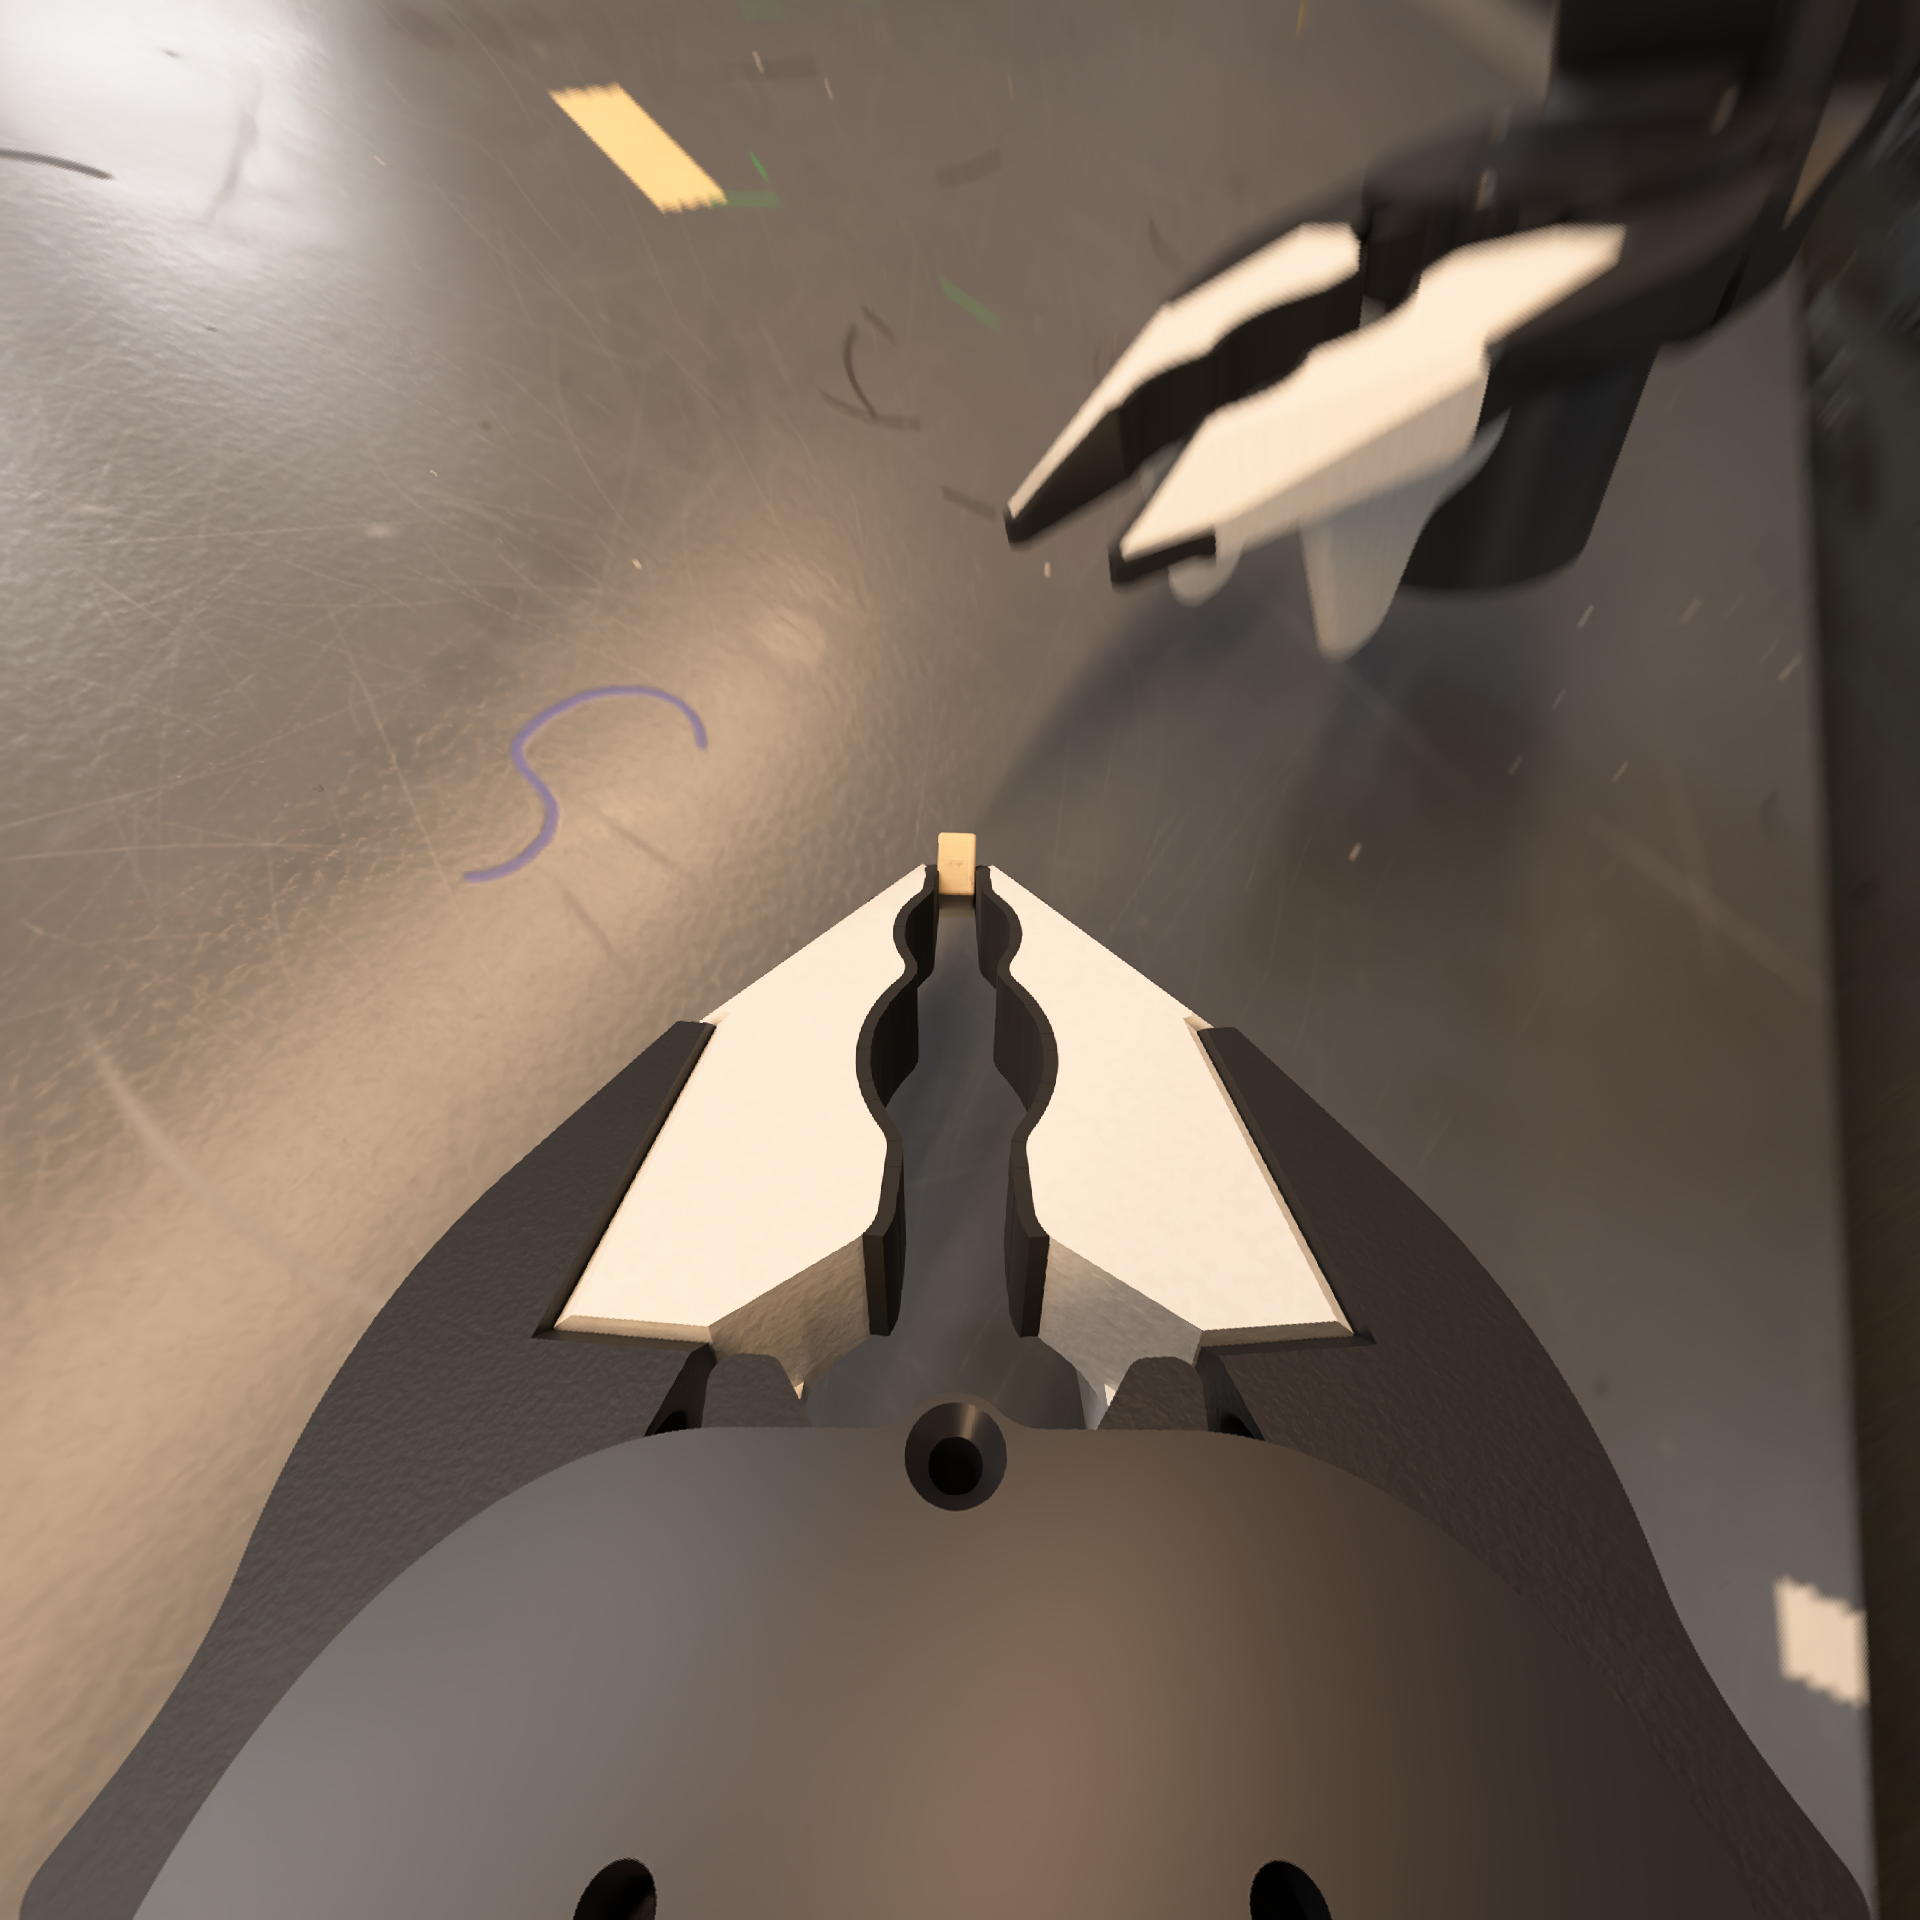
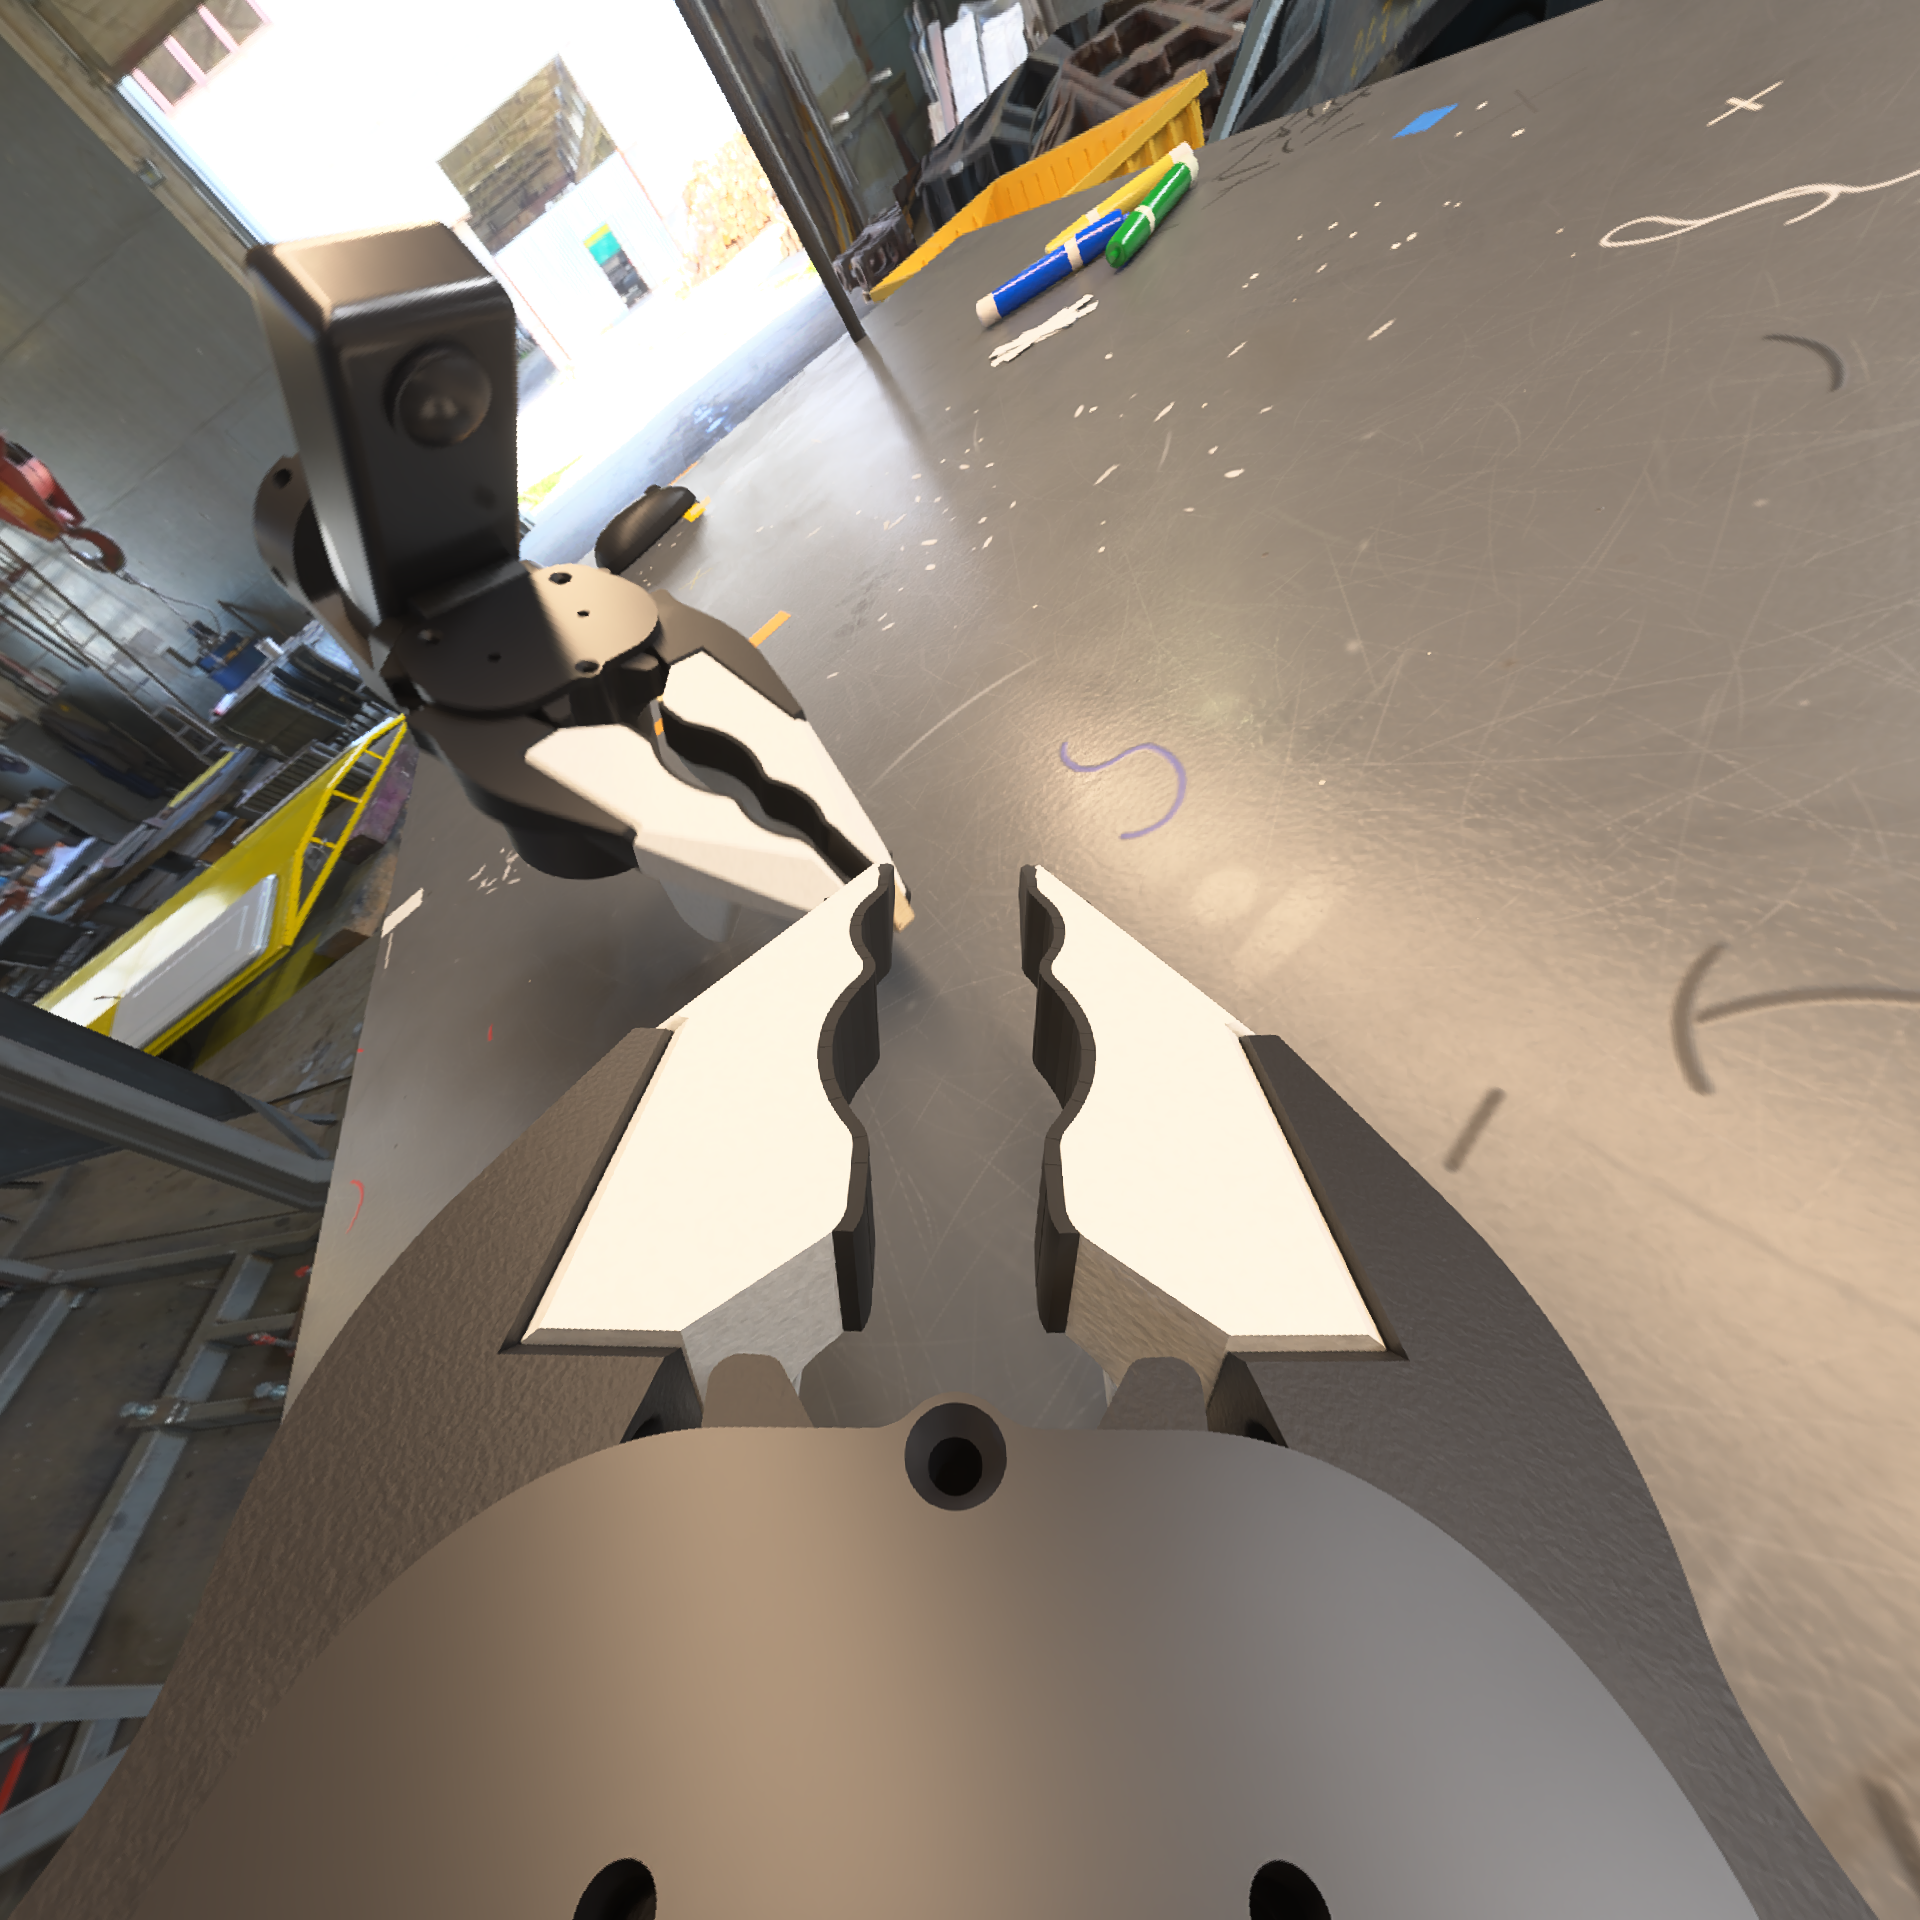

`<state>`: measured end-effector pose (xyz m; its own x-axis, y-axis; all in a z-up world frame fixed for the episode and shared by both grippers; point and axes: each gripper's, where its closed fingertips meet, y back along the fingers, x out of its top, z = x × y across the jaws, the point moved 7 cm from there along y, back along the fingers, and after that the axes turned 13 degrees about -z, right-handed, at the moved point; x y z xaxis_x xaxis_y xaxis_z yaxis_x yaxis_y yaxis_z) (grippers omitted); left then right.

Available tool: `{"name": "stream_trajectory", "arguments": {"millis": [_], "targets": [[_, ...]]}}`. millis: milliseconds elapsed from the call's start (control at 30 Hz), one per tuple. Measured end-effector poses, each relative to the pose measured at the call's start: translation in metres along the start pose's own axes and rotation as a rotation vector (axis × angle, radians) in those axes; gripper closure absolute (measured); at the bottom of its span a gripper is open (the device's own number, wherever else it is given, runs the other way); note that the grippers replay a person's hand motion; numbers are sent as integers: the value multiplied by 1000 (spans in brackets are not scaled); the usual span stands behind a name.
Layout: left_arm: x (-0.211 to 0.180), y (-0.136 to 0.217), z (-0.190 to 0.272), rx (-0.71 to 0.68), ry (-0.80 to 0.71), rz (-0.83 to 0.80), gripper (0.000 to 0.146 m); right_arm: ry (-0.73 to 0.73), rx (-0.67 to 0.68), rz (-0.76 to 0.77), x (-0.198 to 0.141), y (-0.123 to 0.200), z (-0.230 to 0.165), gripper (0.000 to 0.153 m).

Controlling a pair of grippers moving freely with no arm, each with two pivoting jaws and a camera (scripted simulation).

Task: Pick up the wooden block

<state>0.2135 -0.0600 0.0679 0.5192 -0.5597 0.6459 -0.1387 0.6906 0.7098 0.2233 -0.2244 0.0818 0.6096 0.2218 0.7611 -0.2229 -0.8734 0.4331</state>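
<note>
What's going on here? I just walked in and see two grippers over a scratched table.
The left gripper is closed on a small wooden block, pinched at its fingertips above the grey table. The right gripper hangs open and empty beside it. Markers lie at the table's far edge, untouched.

The gray table [image 1: 312, 520] is shiny, with a bright white glare in its far left corner in the left wrist view. The right gripper [image 1: 1112, 530] looks smeared and blurry there, and it throws a soft dark shadow on the table below it. In the right wrist view, strong daylight pours through the big doorway [image 2: 416, 125] beyond the table, washed out white. Straight lines bend near the picture edges.
</note>
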Motion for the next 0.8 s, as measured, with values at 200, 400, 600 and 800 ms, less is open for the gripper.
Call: {"name": "stream_trajectory", "arguments": {"millis": [200,400,600,800], "targets": [[-14,-10,11,131,-195,-143,140,-10,15,-15,0,-2,1,129],[-18,-6,11,140,-227,-140,140,-16,22,-35,-1,-4,1,129],[-23,0,8,149,-234,-144,140,-19,31,-49,-1,-5,1,129],[-18,-3,4,214,-263,-147,140,-16,32,-50,-1,-5,0,129]]}}
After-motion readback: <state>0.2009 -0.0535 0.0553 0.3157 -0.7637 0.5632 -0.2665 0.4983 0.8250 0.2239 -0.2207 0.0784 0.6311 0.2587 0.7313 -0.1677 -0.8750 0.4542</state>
